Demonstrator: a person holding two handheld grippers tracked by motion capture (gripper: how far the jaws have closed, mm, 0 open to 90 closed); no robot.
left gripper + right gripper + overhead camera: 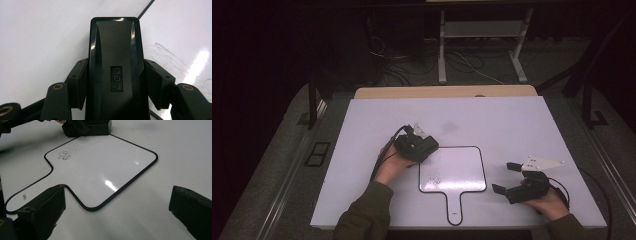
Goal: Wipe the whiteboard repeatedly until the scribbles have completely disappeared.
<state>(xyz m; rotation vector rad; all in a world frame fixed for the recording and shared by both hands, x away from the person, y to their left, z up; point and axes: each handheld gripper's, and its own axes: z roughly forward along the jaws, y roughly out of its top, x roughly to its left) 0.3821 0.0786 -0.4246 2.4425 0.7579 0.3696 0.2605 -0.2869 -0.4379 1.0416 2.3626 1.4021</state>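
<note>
A black eraser (pixel 115 42) marked "deli" sits between the jaws of my left gripper (pixel 116 80), which is shut on its two long sides. In the high view my left gripper (pixel 418 145) rests the eraser at the top left corner of a small paddle-shaped whiteboard (pixel 457 167) with a black rim. A dark scribble (pixel 434 181) marks the board's lower left part. My right gripper (pixel 504 177) lies open on the table to the right of the board, with nothing between its jaws. In the right gripper view the whiteboard (pixel 100 170) lies ahead with the eraser (pixel 87 127) at its far corner.
The whiteboard lies on a large white tabletop (pixel 512 125), whose front edge is close to both hands. A wooden board (pixel 447 92) edges the far side. Beyond it are metal frame legs (pixel 442 55) and cables (pixel 402 70) on the floor.
</note>
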